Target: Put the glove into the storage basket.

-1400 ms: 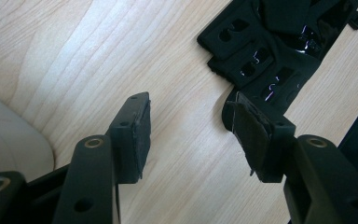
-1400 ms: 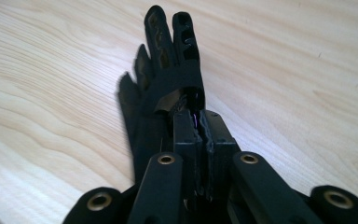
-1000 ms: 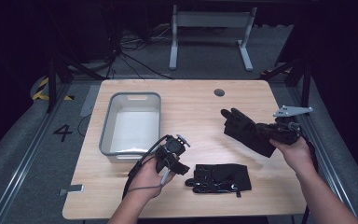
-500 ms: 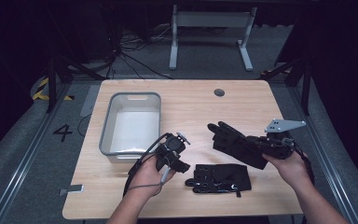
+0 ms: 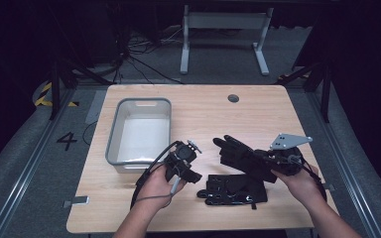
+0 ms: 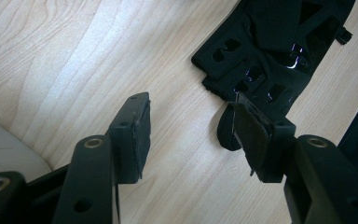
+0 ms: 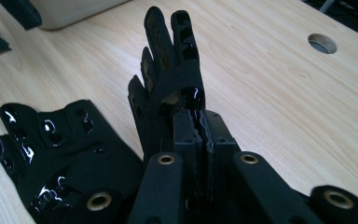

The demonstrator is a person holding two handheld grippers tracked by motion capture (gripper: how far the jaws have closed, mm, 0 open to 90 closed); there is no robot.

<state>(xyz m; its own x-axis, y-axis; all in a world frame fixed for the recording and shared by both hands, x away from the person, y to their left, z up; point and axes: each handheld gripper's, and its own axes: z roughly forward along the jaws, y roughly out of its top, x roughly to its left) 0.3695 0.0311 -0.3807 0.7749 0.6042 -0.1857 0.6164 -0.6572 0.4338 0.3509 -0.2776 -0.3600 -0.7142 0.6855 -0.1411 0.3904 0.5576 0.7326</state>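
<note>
In the high view, the right gripper (image 5: 258,157) was seen at the lower right of the frame, clamped on a black glove (image 5: 240,153) that stretched from its jaws toward the centre, fingers pointing to the upper left. In the right gripper view the jaws were pressed together on the cuff end of that glove (image 7: 168,88), whose fingers rose toward the top centre of the frame, held off the wooden table (image 7: 279,93).

A second black glove (image 5: 235,188) was laid flat on the table at the lower centre of the high view, just below the held one.

The left gripper (image 5: 186,166) was held at the lower centre-left, beside the lying glove and just right of a grey bin (image 5: 139,131). In the left gripper view its jaws stood apart with bare wood between them; the lying glove (image 6: 270,56) was seen at the upper right, past the right-hand jaw.
</note>
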